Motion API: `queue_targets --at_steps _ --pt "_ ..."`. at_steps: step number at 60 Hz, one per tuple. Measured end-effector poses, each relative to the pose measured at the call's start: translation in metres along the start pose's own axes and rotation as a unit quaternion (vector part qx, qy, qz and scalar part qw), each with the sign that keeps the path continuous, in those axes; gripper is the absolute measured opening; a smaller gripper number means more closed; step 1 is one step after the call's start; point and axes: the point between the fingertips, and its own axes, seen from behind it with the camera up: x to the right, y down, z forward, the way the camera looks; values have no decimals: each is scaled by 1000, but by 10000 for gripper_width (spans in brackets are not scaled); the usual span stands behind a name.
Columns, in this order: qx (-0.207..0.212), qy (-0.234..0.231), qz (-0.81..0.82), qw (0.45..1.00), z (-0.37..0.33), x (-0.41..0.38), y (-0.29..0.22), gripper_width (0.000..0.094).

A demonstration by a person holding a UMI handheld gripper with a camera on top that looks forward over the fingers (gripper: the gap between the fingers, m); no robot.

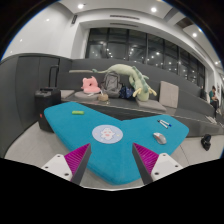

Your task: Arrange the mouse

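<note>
So the gripper sits low in the frame with its fingers spread apart and nothing between them, just bare pad surface. The pink pads angle in from the lower left and lower right.

Right ahead of the fingers is a teal mat, kind of a curved triangular shape, lying on a grey table. There's a round white logo printed about in the middle of it, center of the frame.

The mouse is out on the right part of the mat, beyond the right finger and well apart from it. It looks small and dark, low and rounded; too tiny to make out buttons or a wheel. Just below it, nearer the fingers, there's a little white thing on the mat, can't tell what it is. A small dark speck also sits on the left part of the mat.

Upper middle of the frame, behind the mat: a pink plush and a pale green plush on a counter. Dark windows run behind them, and a black case stands at the left.
</note>
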Motion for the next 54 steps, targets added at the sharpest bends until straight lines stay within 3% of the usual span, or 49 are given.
queue_targets --at_steps 22,28,54 --pt "1 61 -3 998 42 30 28 855" --pt "-13 45 39 998 48 34 40 852" --pt "-7 91 52 994 50 167 65 856"
